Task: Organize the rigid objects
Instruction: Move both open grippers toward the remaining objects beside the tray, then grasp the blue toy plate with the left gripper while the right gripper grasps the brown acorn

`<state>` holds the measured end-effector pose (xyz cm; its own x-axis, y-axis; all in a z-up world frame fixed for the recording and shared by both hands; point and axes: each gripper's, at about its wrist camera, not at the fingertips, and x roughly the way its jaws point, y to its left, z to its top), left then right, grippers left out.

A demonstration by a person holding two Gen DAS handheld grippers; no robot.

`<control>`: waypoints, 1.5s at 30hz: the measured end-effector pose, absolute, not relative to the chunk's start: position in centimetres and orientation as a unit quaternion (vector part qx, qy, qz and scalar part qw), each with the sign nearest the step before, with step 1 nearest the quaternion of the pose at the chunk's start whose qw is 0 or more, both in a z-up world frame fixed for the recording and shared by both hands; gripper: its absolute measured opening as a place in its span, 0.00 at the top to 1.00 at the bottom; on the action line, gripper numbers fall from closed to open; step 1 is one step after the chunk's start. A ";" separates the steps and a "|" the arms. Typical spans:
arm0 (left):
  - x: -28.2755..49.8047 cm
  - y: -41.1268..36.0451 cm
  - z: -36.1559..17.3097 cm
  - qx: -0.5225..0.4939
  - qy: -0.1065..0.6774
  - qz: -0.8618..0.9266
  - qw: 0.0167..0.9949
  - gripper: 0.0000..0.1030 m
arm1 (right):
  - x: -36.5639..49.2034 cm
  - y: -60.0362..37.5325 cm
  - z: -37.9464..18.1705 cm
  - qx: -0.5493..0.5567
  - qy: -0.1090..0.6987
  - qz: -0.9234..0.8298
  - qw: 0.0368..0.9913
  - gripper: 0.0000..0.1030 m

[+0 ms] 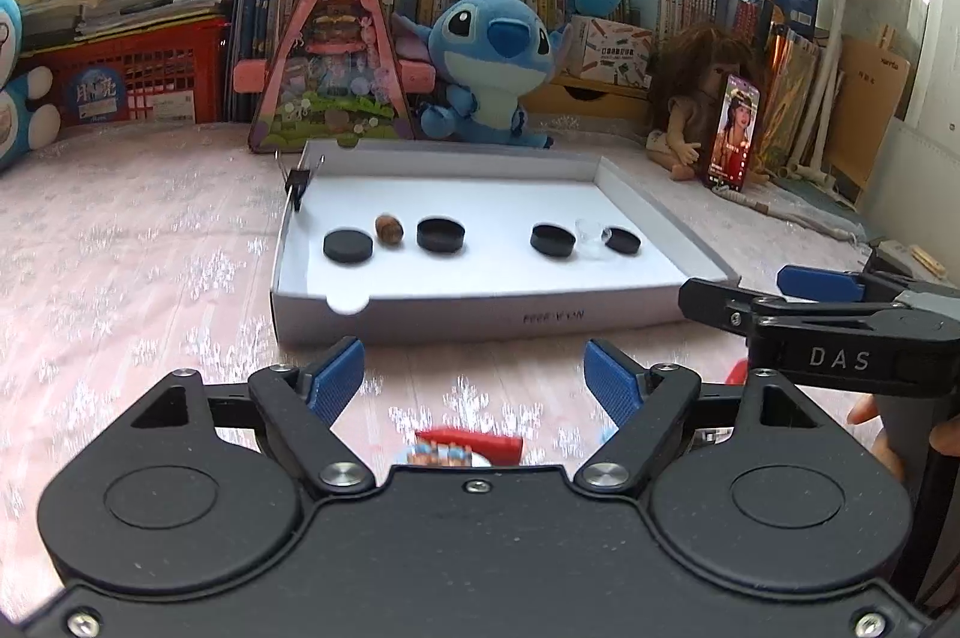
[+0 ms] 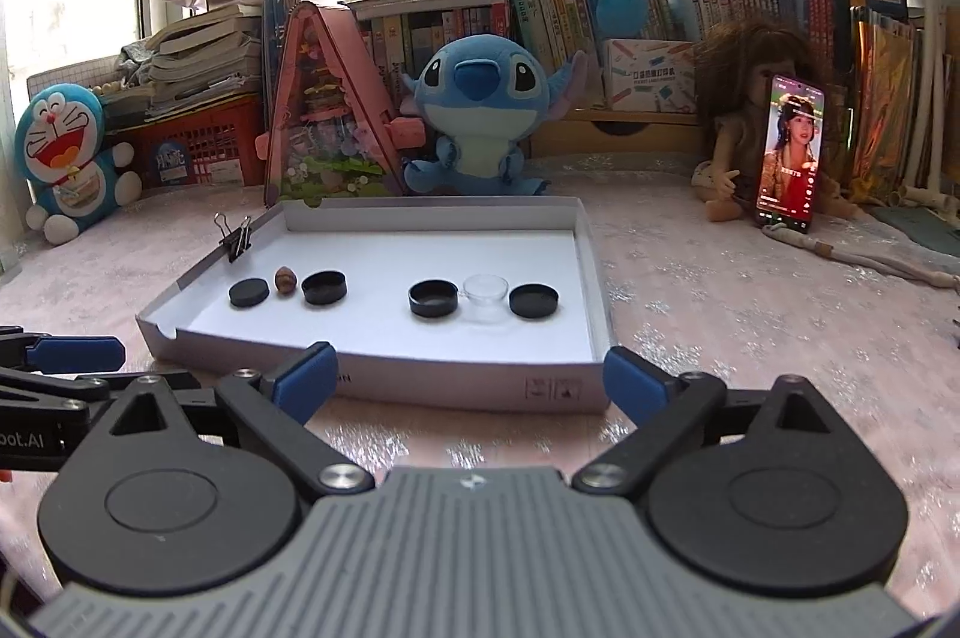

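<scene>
White cardboard makes up the shallow tray (image 2: 591,278), and the small pieces to be organized sit in a row across its floor: a flat black disc (image 2: 248,292), a brown nut-like piece (image 2: 285,280), a black cap (image 2: 324,288) with its hollow side up, then a second open black cap (image 2: 433,299) touching a clear plastic cup (image 2: 485,297), and one more black disc (image 2: 533,301) just beside that. A binder clip (image 2: 235,236) is clamped on the tray's left wall. The risk I see lies in the crowded trio on the right — closing on the clear cup could knock either neighbour aside, and its glassy wall looks likely to slip between pads. The nut-like piece may roll if nudged, and the light tray could slide on the pink cloth (image 2: 750,338) if a finger catches its front wall. Both tools hang in front of the tray, short of its near edge: the left gripper (image 1: 474,374) has its jaws spread wide and grips nothing, though something red and blurred lies low between them, and the right gripper (image 2: 471,383) is equally wide and bare.
</scene>
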<state>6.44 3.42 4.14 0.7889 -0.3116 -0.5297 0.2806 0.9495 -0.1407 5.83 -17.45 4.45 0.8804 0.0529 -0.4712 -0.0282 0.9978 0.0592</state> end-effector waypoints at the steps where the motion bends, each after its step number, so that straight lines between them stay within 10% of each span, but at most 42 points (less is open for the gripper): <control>1: 6.3 3.5 3.9 -0.029 0.286 -0.154 0.945 0.23 | 5.6 -17.5 4.3 0.023 0.242 0.020 0.970 0.03; 32: 2.7 4.7 -0.3 -0.015 0.255 -0.100 0.962 0.33 | 0.9 -18.8 -0.6 0.015 0.193 -0.025 0.981 0.00; 45: 3.4 3.6 -1.1 0.025 0.245 -0.093 0.965 0.36 | 1.9 -18.4 -1.2 0.002 0.227 -0.027 0.974 0.14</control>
<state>3.38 3.61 -1.09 0.8626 -0.1679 -0.4773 0.1920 0.9814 0.0018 1.94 -18.44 -1.16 0.8957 -0.0510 -0.4417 0.0527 0.9986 -0.0084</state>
